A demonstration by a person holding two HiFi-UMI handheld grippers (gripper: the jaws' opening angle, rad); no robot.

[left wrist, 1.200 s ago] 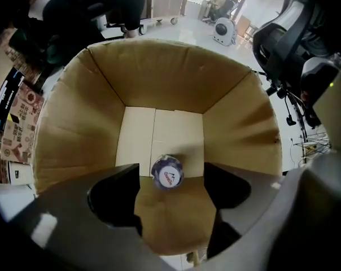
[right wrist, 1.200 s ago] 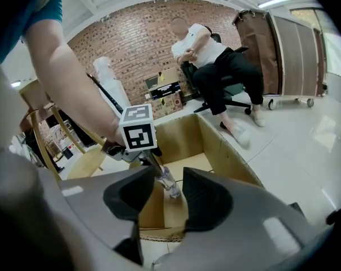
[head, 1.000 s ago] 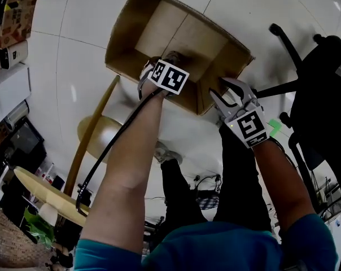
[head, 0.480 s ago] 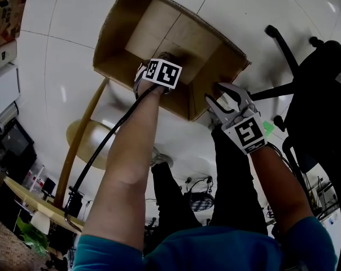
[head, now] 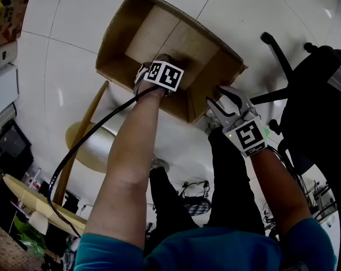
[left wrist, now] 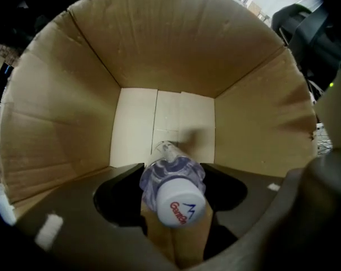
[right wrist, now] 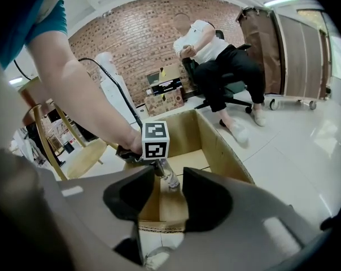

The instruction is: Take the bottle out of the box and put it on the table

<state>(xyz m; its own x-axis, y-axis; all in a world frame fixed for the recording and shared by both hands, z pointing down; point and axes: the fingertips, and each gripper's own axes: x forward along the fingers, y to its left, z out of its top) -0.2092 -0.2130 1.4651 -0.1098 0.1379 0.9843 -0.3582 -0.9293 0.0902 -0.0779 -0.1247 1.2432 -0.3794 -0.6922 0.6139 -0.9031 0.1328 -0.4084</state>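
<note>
I'm in the grasping step: my left gripper (left wrist: 171,222), pointing down into the box (left wrist: 159,38), has just been closing its jaws and is now pinching the bottle (left wrist: 173,179) under its cap. My right gripper (right wrist: 162,199) is hanging open and empty outside the box. Next, I judge, I'm lifting the bottle straight up, clear of the walls.

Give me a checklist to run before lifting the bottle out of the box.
1. The bottle stands cap up between the jaws of the left gripper: ok.
2. Grip: those jaws have just been closing and look to press on the bottle's shoulder: ok.
3. Way up: the box is open on top and its walls stand clear of the bottle: ok.
4. The right gripper is open, empty and outside the box, out of the lift path: ok.
5. Box steadied by the right gripper: cannot tell; no view shows contact with the wall.
</note>
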